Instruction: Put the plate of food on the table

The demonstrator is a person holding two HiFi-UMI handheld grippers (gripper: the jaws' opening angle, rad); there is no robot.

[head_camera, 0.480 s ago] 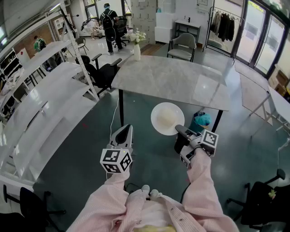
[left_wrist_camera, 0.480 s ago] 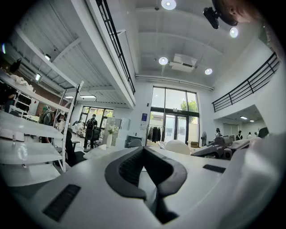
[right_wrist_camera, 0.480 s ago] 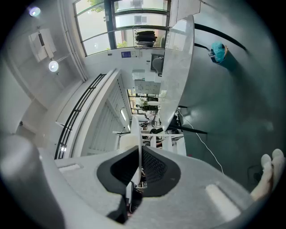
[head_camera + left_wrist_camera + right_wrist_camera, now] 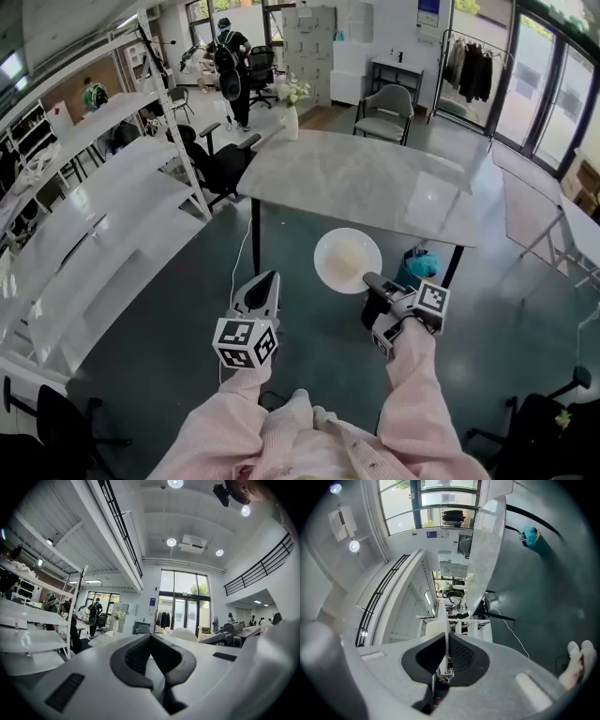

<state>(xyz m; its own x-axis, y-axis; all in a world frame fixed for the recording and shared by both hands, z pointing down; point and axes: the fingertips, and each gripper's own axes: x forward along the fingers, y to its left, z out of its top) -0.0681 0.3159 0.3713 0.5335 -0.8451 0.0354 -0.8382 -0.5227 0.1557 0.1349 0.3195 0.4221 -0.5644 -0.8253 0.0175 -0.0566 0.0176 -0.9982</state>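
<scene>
Plate: the white plate (image 4: 347, 261) is in the air over the dark floor (image 4: 169, 328), just short of the near edge of the marble table (image 4: 375, 183), roughly level, with a pale mound of food (image 4: 349, 251) in its middle.
Right fingers: the right gripper (image 4: 370, 278) is clamped on the plate's near rim; in the right gripper view the rim runs edge-on between the dark pads.
Left fingers: the left gripper (image 4: 267, 281) is closed on nothing, pads together.
Risk, grip: the plate is pinched at one edge only, so its whole weight hangs out past the fingers; a jolt or quick wrist turn could probably make it pivot or slip out.
Risk, food: if the far rim dips, the mound may slide off onto the floor.
Risk, table edge: coming in too low would likely knock the far rim on the tabletop's edge and lever the plate out of the pinch.
Risk, landing: the vase (image 4: 292, 120) stands at the far corner, well apart, so it is little threat.
Right arm pose: forearm stretched forward in a pink sleeve, gripper pointing up-left towards the table.
Left arm pose: bent and low, gripper pointing forward, well apart from the plate.
</scene>
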